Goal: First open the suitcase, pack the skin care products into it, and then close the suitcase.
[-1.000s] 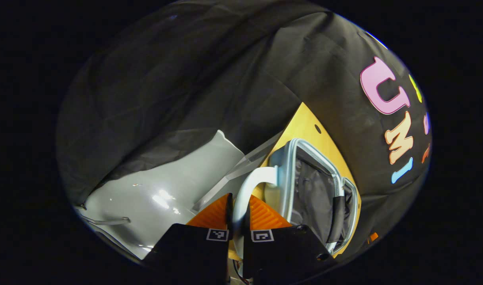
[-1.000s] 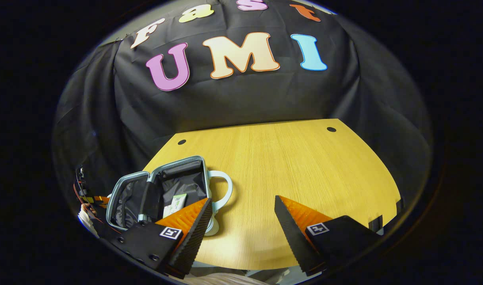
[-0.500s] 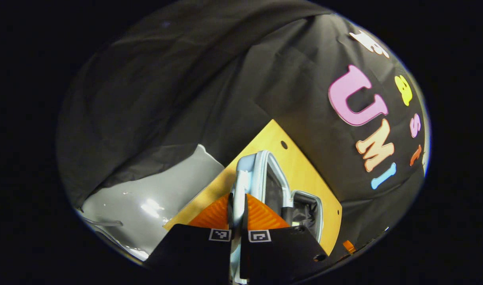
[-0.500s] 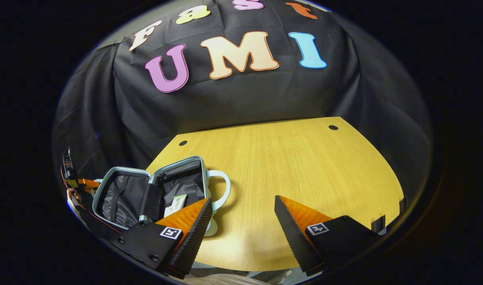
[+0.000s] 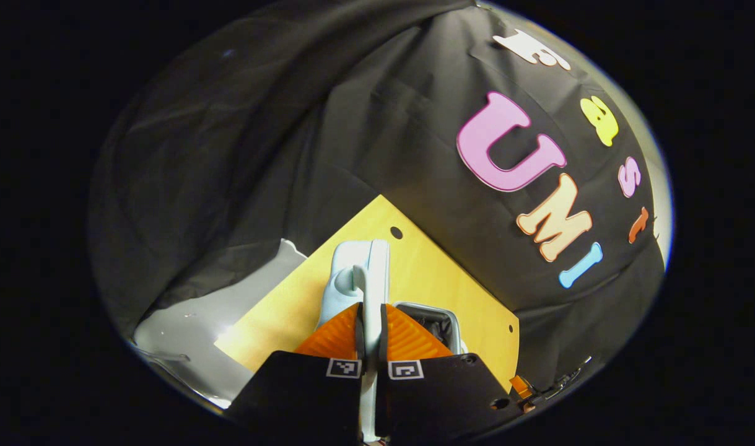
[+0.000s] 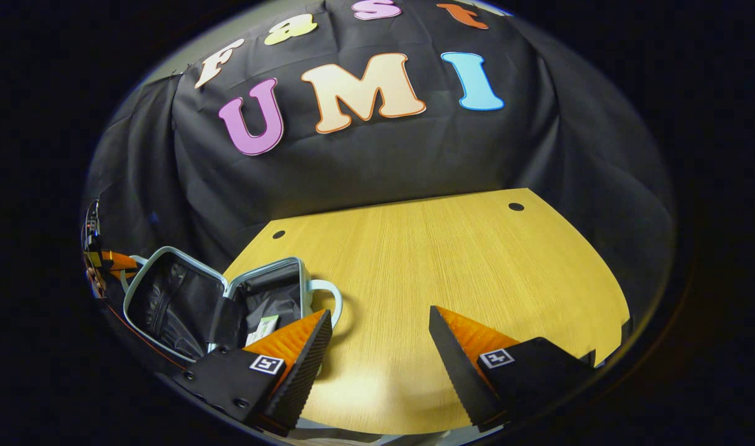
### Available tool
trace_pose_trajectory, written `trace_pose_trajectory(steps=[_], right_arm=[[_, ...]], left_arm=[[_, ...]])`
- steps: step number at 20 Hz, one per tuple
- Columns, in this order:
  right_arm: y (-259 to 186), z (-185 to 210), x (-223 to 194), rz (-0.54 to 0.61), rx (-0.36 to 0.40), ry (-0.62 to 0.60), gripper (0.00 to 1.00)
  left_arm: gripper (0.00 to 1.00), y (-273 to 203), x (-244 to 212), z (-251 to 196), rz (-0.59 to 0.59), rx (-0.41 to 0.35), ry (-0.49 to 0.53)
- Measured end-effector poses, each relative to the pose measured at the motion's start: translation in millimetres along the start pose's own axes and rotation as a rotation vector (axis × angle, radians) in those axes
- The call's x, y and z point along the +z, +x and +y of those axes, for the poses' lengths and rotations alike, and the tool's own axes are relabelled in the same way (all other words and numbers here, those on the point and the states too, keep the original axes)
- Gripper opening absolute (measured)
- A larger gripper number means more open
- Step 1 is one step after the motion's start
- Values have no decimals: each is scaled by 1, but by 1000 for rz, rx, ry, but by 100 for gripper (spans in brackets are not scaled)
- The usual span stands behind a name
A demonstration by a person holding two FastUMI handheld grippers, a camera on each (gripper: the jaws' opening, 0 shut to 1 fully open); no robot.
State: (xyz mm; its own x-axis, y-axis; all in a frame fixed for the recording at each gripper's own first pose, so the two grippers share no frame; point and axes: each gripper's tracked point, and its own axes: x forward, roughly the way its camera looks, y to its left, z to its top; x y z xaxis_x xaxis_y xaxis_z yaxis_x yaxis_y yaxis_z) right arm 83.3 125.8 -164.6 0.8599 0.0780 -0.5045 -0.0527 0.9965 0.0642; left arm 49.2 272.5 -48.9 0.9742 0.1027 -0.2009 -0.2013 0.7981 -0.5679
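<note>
A small pale blue suitcase (image 6: 293, 272) lies at the left end of the wooden table (image 6: 451, 260). Its lid (image 6: 166, 300) stands tilted up, showing a dark lining. A white and green skin care box (image 6: 261, 328) lies in the base half. My left gripper (image 5: 370, 311) is shut on the lid's white handle (image 5: 371, 288), and the lid's pale outer shell (image 5: 347, 272) faces its camera. At the far left of the right gripper view, the left gripper (image 6: 103, 260) sits at the lid's outer edge. My right gripper (image 6: 380, 319) hovers open over the table's near edge, holding nothing.
The base half's white handle (image 6: 331, 297) sticks out toward the table's middle. Two small round holes (image 6: 516, 206) mark the table's far corners. Grey floor (image 5: 228, 303) lies beyond the table's left edge. Black cloth walls the booth on all sides.
The left gripper, still shut on the handle, has swung the lid up from lying flat to tilted over the base. The right gripper has barely moved.
</note>
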Motion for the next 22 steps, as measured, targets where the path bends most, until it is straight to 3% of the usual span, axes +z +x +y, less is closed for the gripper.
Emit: trace_pose_trajectory(steps=[6,11,16,22], right_arm=[[6,-48,6,2,-2,0,98],[5,-97,11,2,-31,2,98],[1,-127,7,6,-47,1,98],[-4,-135,2,-6,-37,15,98]], left_arm=[[1,9,-19,-114,8,-76,125],[2,46,-53,-190,46,-131,173],[5,85,-99,-241,124,-174,201],[2,154,-176,-278,276,-148,288]])
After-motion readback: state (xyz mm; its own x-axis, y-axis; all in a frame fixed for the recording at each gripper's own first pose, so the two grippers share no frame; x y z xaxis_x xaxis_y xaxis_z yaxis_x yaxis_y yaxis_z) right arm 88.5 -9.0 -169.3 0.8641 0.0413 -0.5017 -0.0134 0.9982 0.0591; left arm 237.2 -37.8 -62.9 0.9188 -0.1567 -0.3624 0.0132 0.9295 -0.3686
